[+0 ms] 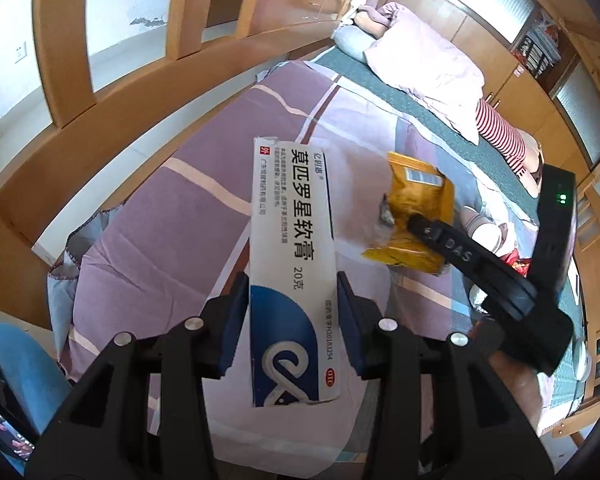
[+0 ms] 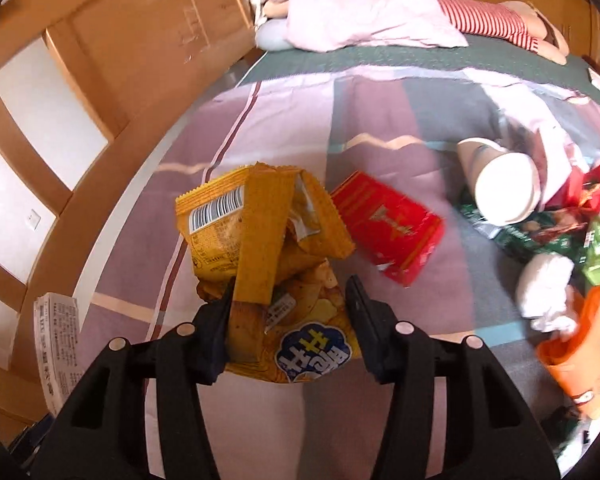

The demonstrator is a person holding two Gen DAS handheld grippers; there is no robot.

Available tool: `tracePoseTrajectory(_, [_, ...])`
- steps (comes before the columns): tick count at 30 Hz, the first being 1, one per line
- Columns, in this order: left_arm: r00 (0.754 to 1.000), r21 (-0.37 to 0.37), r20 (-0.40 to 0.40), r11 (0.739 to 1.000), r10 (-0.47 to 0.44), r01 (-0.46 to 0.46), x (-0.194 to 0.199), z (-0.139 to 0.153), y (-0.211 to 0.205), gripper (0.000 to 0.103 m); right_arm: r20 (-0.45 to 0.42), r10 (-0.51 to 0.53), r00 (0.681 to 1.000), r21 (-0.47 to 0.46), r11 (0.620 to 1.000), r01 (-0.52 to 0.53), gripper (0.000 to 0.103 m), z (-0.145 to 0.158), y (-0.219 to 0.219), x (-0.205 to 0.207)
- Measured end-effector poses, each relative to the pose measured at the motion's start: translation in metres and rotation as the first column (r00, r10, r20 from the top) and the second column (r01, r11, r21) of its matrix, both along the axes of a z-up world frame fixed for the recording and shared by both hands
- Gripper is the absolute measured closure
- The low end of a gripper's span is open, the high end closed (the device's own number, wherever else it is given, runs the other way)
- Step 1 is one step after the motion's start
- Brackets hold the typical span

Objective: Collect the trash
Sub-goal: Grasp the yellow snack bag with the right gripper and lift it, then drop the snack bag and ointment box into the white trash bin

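The left hand-held gripper [image 1: 292, 300] has its two blue pads pressed against the long sides of one white-and-blue ointment box [image 1: 290, 248], gripped near its lower half and held up above the bed [image 1: 148, 216], the printed face toward the camera. The right hand-held gripper [image 2: 290, 312] has one crumpled yellow snack bag [image 2: 260, 248] between its two fingers; the left finger touches the bag's folded strip, while the right finger looks just clear of the bag, so whether the grip is firm I cannot tell. In the left wrist view the same bag [image 1: 416, 216] shows at the tip of the right hand-held gripper's dark finger, beside the box. Just beyond the bag, one flat red packet [image 2: 388, 228] lies on the striped purple bedspread. Further right sits a pile of litter: one white paper cup [image 2: 500, 184] on its side, one wad of white tissue [image 2: 544, 288], one orange wrapper [image 2: 576, 352] and several green and red wrappers too jumbled to count. One folded newspaper [image 2: 56, 336] rests at the bed's left edge. At the far end lies one pink pillow [image 2: 360, 8], with one red-and-white striped cloth [image 2: 488, 20] next to it.
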State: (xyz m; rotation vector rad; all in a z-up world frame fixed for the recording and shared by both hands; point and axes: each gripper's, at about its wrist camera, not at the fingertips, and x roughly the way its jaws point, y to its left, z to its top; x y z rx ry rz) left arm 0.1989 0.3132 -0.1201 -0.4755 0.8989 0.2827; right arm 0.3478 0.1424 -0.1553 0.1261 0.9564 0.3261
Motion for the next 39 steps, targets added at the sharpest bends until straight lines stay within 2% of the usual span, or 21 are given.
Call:
tracePoseTrajectory(4, [0.998, -0.03, 0.036, 0.998, -0.048, 0.05, 0.004, 0.002, -0.007, 0.059, 0.094, -0.088, 0.992, 0.048, 0.995, 0.083, 0.05, 0.032, -0.033, -0.02])
tracePoseTrajectory(6, [0.992, -0.075, 0.066, 0.991, -0.105, 0.11, 0.008, 0.002, -0.014, 0.059, 0.171, -0.151, 0.974, 0.113, 0.985, 0.133, 0.05, 0.06, -0.064, -0.049])
tracePoseTrajectory(8, [0.978, -0.143, 0.105, 0.971, -0.18, 0.194, 0.013, 0.003, -0.024, 0.059, 0.196, -0.185, 0.963, 0.159, 0.975, 0.155, 0.05, 0.077, -0.093, -0.077])
tracePoseTrajectory(11, [0.94, -0.225, 0.171, 0.917, -0.296, 0.33, 0.015, 0.005, -0.045, 0.059, 0.18, -0.214, 0.96, 0.174, 0.968, 0.183, 0.05, 0.097, -0.146, -0.128])
tracePoseTrajectory(14, [0.881, -0.188, 0.23, 0.87, -0.413, 0.457, 0.009, 0.016, -0.076, 0.059, 0.194, -0.252, 0.948, 0.119, 0.965, 0.232, 0.05, 0.121, -0.204, -0.174])
tracePoseTrajectory(16, [0.837, -0.188, 0.268, 0.827, -0.477, 0.531, 0.003, 0.023, -0.095, 0.059, 0.206, -0.3, 0.931, 0.02, 0.953, 0.303, 0.05, 0.134, -0.247, -0.204])
tracePoseTrajectory(19, [0.753, -0.219, 0.336, 0.73, -0.567, 0.647, -0.009, 0.031, -0.13, 0.059, 0.167, -0.406, 0.899, -0.08, 0.903, 0.422, 0.05, 0.136, -0.304, -0.245])
tracePoseTrajectory(20, [0.709, -0.233, 0.359, 0.677, -0.607, 0.698, -0.015, 0.032, -0.149, 0.059, 0.141, -0.449, 0.882, -0.109, 0.879, 0.465, 0.05, 0.132, -0.324, -0.261])
tracePoseTrajectory(21, [0.684, -0.239, 0.368, 0.647, -0.63, 0.724, -0.02, 0.032, -0.16, 0.059, 0.113, -0.485, 0.867, -0.14, 0.856, 0.497, 0.05, 0.126, -0.34, -0.273])
tracePoseTrajectory(22, [0.643, -0.246, 0.378, 0.598, -0.666, 0.763, -0.026, 0.031, -0.18, 0.059, 0.089, -0.51, 0.856, -0.162, 0.84, 0.517, 0.05, 0.12, -0.35, -0.283])
tracePoseTrajectory(23, [0.618, -0.248, 0.381, 0.567, -0.688, 0.785, -0.03, 0.029, -0.193, 0.059, 0.057, -0.535, 0.843, -0.181, 0.825, 0.536, 0.049, 0.114, -0.361, -0.293])
tracePoseTrajectory(26, [0.513, -0.264, 0.373, 0.441, -0.773, 0.858, -0.048, 0.022, -0.244, 0.059, -0.126, -0.58, 0.805, -0.222, 0.807, 0.547, 0.038, 0.076, -0.387, -0.319])
tracePoseTrajectory(27, [0.469, -0.274, 0.374, 0.388, -0.8, 0.88, -0.054, 0.02, -0.263, 0.059, -0.157, -0.602, 0.783, -0.205, 0.796, 0.57, 0.037, 0.07, -0.397, -0.328])
tracePoseTrajectory(28, [0.439, -0.275, 0.374, 0.355, -0.817, 0.894, -0.061, 0.021, -0.278, 0.059, -0.161, -0.625, 0.764, -0.182, 0.779, 0.6, 0.036, 0.07, -0.405, -0.337])
tracePoseTrajectory(29, [0.385, -0.255, 0.37, 0.306, -0.845, 0.917, -0.07, 0.023, -0.299, 0.059, -0.152, -0.655, 0.74, -0.151, 0.755, 0.638, 0.033, 0.072, -0.415, -0.346])
tracePoseTrajectory(31, [0.322, -0.256, 0.391, 0.235, -0.862, 0.938, -0.081, 0.026, -0.319, 0.059, -0.117, -0.732, 0.671, -0.085, 0.68, 0.728, 0.026, 0.081, -0.433, -0.366])
tracePoseTrajectory(33, [0.246, -0.294, 0.398, 0.131, -0.884, 0.947, -0.093, 0.023, -0.347, 0.057, -0.099, -0.782, 0.615, -0.024, 0.62, 0.784, 0.024, 0.092, -0.45, -0.381])
tracePoseTrajectory(34, [0.191, -0.295, 0.393, 0.073, -0.899, 0.953, -0.101, 0.023, -0.364, 0.055, -0.087, -0.794, 0.601, -0.009, 0.604, 0.797, 0.024, 0.096, -0.454, -0.383])
tracePoseTrajectory(36, [0.125, -0.257, 0.37, 0.028, -0.921, 0.966, -0.114, 0.019, -0.383, 0.039, -0.045, -0.811, 0.583, -0.002, 0.584, 0.812, 0.024, 0.105, -0.459, -0.393])
tracePoseTrajectory(37, [0.106, -0.237, 0.349, 0.022, -0.931, 0.971, -0.121, 0.018, -0.391, 0.023, -0.025, -0.814, 0.58, -0.01, 0.58, 0.815, 0.024, 0.108, -0.458, -0.393])
tracePoseTrajectory(39, [0.106, -0.209, 0.318, 0.039, -0.942, 0.977, -0.122, 0.016, -0.399, 0.02, 0.001, -0.809, 0.588, -0.016, 0.588, 0.809, 0.021, 0.114, -0.454, -0.395])
